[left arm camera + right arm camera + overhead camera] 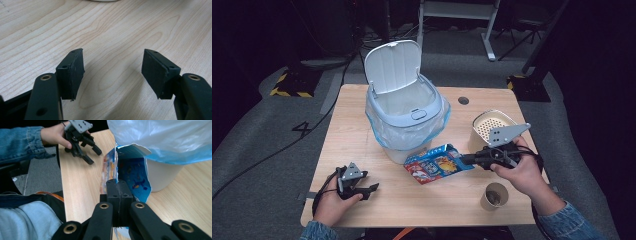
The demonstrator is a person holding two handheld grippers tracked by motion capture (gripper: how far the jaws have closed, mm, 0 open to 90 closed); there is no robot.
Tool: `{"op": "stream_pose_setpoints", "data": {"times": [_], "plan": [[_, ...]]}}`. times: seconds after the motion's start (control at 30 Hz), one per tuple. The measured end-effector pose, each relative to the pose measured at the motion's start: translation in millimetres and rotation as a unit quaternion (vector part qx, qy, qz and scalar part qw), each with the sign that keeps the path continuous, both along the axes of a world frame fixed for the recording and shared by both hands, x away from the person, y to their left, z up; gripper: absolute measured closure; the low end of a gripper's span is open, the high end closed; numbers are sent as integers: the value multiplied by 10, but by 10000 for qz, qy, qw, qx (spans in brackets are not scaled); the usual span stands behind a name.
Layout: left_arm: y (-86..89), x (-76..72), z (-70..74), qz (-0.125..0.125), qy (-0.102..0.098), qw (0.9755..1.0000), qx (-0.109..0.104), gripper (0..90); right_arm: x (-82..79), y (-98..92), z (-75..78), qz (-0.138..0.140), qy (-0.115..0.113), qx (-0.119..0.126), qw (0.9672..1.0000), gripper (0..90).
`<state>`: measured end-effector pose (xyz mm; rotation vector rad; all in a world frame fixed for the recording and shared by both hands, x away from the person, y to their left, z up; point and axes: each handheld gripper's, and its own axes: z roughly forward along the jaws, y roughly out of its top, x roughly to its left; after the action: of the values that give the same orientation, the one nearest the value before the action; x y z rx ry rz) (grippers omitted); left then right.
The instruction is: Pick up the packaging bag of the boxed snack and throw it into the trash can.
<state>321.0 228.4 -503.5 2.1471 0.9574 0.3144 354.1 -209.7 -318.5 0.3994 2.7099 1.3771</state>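
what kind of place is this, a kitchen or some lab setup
Probably a lab or recording space, not a kitchen: a small wooden table stands on grey carpet with cables trailing across it, hazard-striped stand bases sit in the dark behind, and desk legs show beyond a lidded white bin.

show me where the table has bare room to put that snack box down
Bare wood lies left of the lidded bin, between it and the left gripper. The near edge between that gripper and the paper cup is free too. Crowded: the right side, with snack box, right gripper and perforated container.
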Motion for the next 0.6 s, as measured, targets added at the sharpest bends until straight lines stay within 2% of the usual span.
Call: {"op": "stream_pose_setpoints", "data": {"times": [0.37,0.6], "plan": [[-7,-3,0,-18,7,10000,25,341,-196,-146,366,225,-267,369,9987,900],[-13,-7,0,-19,-16,10000,52,340,-227,-177,551,303,-381,816,9955,900]]}}
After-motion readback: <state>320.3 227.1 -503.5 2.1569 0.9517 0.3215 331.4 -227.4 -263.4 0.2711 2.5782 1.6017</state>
